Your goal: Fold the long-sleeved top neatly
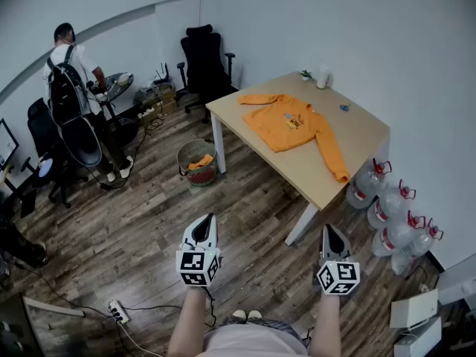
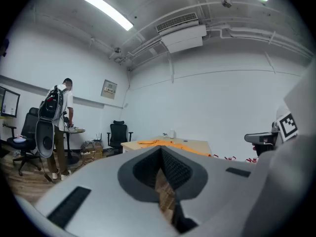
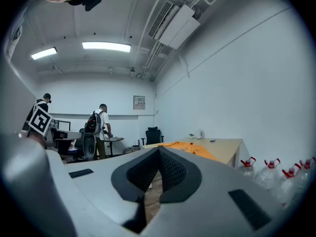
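Note:
An orange long-sleeved top [image 1: 297, 123] lies spread flat on the wooden table [image 1: 357, 143], one sleeve trailing toward the table's near right edge. It shows as an orange strip on the far table in the left gripper view [image 2: 163, 142] and the right gripper view [image 3: 190, 146]. My left gripper [image 1: 203, 229] and right gripper [image 1: 332, 238] are held level over the floor, well short of the table. Both are shut with nothing between the jaws.
Several clear water jugs [image 1: 393, 208] stand on the floor right of the table. A wicker basket [image 1: 196, 162] sits by the table's left leg. A black office chair [image 1: 204, 65] stands behind. A person with a backpack [image 1: 73, 88] stands far left. A power strip [image 1: 117, 312] lies on the floor.

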Demonstrator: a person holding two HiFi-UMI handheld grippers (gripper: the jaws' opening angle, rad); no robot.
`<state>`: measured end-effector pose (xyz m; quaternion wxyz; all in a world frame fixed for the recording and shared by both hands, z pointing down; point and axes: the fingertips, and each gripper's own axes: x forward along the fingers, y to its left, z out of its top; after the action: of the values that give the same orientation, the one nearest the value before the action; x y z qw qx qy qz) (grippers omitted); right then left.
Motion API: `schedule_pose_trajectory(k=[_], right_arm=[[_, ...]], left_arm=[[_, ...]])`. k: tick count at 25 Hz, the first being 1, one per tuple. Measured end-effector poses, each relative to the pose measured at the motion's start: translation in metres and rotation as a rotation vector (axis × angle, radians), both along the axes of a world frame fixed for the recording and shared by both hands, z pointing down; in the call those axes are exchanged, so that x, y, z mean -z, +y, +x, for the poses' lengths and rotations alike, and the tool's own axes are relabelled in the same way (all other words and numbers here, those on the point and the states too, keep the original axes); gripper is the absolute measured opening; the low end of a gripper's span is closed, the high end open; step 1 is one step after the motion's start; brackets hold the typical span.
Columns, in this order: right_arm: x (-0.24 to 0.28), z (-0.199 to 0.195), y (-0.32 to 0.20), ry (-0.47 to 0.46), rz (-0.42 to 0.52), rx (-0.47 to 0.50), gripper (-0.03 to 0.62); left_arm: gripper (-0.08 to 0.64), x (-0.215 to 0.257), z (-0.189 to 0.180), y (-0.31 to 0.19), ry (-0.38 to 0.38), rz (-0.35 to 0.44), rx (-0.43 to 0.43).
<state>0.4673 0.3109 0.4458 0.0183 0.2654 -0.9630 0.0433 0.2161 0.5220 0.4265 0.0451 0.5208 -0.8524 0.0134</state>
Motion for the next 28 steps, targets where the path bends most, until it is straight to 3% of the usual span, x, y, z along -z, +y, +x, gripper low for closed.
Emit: schedule_pose_trajectory(k=[11,16,28], right_arm=[[-0.002,-0.003,0.002,0.008,0.001,0.004,0.005],[-0.001,0.0,-0.001,-0.043,-0.018,-0.014,0.008],[0.0,0.0,0.005,-0.017,-0.005,0.006,0.008]], left_arm=[[0.002,-0.002,-0.002,0.0,0.002,-0.004,0.001],[0.002,-0.005,-0.002,-0.001,0.004,-0.01,-0.003],[0.003,-0.018,0.009,-0.005,0.043,-0.042,-0.018]])
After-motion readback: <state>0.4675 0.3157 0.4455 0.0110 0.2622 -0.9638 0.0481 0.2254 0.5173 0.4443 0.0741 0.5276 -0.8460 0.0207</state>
